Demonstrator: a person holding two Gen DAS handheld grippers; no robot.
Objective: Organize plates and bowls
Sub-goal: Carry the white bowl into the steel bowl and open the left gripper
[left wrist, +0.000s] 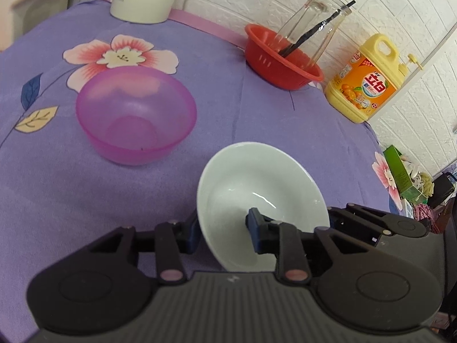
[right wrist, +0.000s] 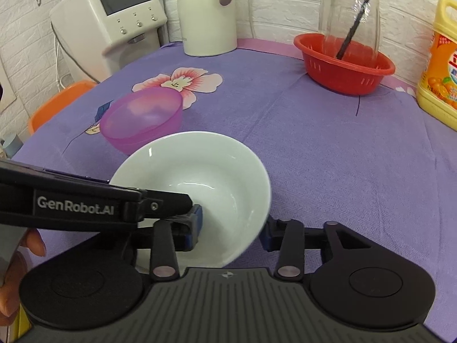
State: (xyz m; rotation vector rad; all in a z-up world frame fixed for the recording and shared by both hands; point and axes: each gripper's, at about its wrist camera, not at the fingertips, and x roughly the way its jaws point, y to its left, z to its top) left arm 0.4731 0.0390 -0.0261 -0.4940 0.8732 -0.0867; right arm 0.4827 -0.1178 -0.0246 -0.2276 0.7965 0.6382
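Observation:
A white ceramic bowl [left wrist: 257, 183] is held tilted above the purple floral tablecloth [left wrist: 85, 208]. My left gripper [left wrist: 222, 228] is shut on its near rim, one blue pad inside, the other outside. In the right wrist view the same white bowl [right wrist: 205, 183] sits between the fingers of my right gripper [right wrist: 231, 231], which also grips its rim; the left gripper's arm [right wrist: 85, 203] reaches in from the left. A translucent pink bowl [left wrist: 135, 114] stands upright on the cloth to the far left, also in the right wrist view [right wrist: 142, 117].
A red colander [left wrist: 281, 57] holding a glass jar [left wrist: 314, 25] with a dark stick stands at the back. A yellow detergent jug [left wrist: 362, 80] is at the right by the wall. A white kettle [right wrist: 205, 14] and a white appliance [right wrist: 108, 20] stand at the back left.

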